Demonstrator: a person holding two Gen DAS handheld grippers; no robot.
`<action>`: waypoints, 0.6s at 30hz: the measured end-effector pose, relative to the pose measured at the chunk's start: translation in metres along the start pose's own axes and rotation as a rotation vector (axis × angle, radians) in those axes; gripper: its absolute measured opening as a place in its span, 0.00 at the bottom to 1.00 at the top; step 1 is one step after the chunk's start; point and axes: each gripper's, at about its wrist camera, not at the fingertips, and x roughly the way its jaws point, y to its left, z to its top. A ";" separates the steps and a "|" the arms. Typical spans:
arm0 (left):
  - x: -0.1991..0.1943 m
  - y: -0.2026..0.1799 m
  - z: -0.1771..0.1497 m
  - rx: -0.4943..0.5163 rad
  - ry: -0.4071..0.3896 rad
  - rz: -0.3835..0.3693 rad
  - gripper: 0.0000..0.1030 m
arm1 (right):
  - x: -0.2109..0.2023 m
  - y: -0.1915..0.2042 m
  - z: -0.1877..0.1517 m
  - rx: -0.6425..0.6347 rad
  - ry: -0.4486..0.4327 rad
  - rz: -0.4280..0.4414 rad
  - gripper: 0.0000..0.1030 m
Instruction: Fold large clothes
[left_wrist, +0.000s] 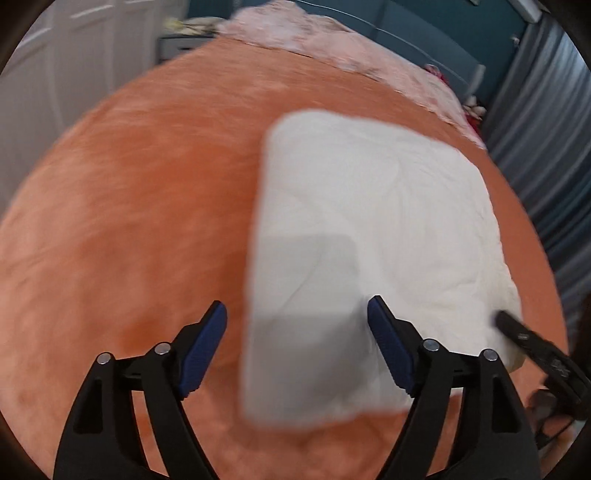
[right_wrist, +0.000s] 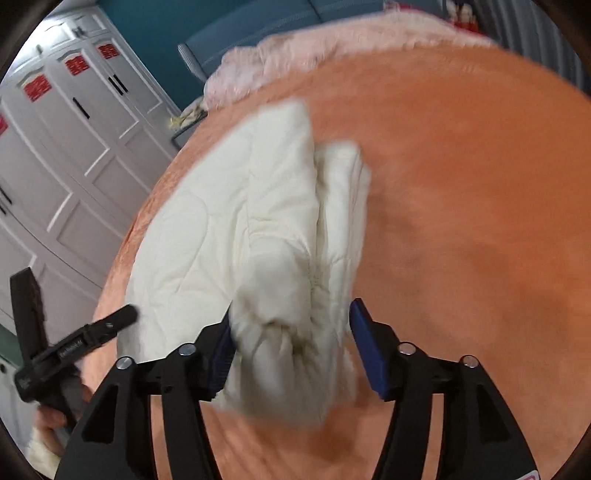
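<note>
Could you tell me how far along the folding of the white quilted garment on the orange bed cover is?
Mostly done: the white quilted garment lies as a compact folded rectangle on the orange bed cover. In hand: nothing gripped; the left claw is open above its near edge, and the right claw is open around a bunched end. Left: flattening that bunched end.

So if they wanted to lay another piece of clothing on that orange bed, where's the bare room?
The orange blanket is bare on the wardrobe side of the folded white quilted garment, and bare again on its other side. It is crowded at the far end, where a pink cover lies bunched.
</note>
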 end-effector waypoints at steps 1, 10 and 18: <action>-0.010 0.002 -0.005 -0.014 -0.001 0.019 0.74 | -0.011 0.000 -0.003 -0.013 -0.019 -0.026 0.57; -0.023 -0.057 -0.017 0.103 0.021 0.206 0.66 | -0.032 0.067 -0.004 -0.323 -0.017 -0.212 0.00; 0.011 -0.061 -0.032 0.121 0.124 0.280 0.68 | 0.031 0.051 -0.018 -0.316 0.137 -0.290 0.00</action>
